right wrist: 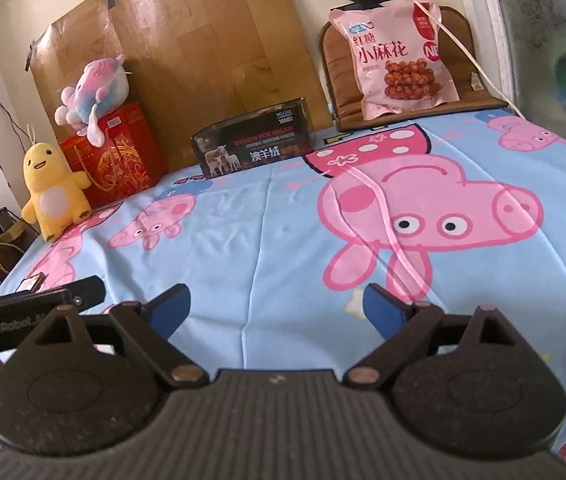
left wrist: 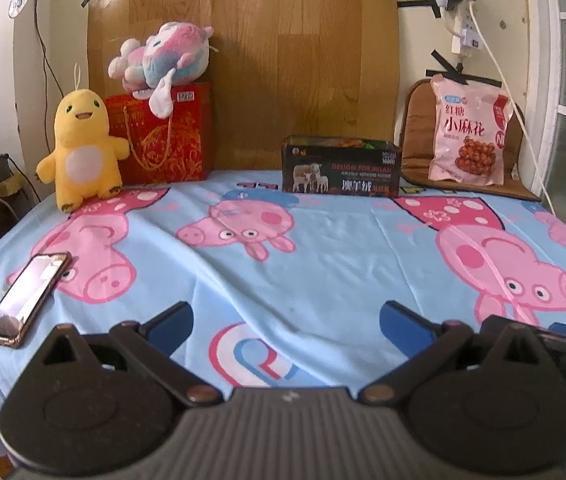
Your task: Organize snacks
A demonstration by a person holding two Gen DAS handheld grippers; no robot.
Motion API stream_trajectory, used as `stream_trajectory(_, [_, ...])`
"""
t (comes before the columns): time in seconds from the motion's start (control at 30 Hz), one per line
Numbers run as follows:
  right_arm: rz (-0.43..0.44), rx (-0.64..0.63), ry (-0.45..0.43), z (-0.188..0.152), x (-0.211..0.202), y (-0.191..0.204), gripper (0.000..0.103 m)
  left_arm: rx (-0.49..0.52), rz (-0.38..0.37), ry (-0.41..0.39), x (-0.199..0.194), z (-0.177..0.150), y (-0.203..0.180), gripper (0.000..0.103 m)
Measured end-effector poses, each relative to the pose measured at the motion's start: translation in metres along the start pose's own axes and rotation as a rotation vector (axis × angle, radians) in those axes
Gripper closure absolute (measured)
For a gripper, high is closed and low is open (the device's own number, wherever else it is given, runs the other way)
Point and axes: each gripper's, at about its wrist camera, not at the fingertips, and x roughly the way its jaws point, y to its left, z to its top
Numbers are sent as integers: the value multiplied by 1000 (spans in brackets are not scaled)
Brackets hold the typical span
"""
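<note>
A pink plastic snack bag printed with red characters and a picture of brown fried twists was seen propped upright against a brown padded cushion at the far right of the bed, well apart from both grippers. To its left, a black rectangular open-topped box bearing a sheep picture and white lettering was set on the sheet against a wood-grain board taped to the wall; coloured items could be made out inside it from the left wrist view, but what they were could not be told. Further left, a red gift bag with gold ornament and cord handles was stood against the same board, with a pink-and-blue plush toy laid on top and a yellow plush duck placed upright just beside it. A phone in a dark case was laid flat near the left edge of the light-blue sheet patterned with pink cartoon pigs.

The left gripper was held low over the near part of the sheet, its blue-tipped jaws spread wide with nothing between them. The right gripper was held likewise, jaws wide apart and empty, beside the left one.
</note>
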Motion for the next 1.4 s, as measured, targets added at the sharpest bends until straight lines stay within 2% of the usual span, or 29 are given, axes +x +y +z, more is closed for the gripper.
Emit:
stream_trajectory(0.1, [-4,-10,-8,1,0,5,8,-1,12,-27,-3,2,2,0])
stream_trajectory(0.47, [2,-31,13,-5,4,13,8,6,54,-3,2,-5,4,0])
stream_trajectory(0.7, [-17,-21,12,-6,7,7,8,10,14,6,5,-8,1,0])
stream_trajectory(0.87, [-16,-15,33,-7,10,7,8,-7,17,15,6,-8,6,0])
stream_trajectory(1.07, [-11,-39,11,-6,6,12,8,-28,27,-5,2,-6,12,0])
stream_trajectory(1.4, [-13,-32,9,-4,8,9,8,-6,19,-20,1,-7,9,0])
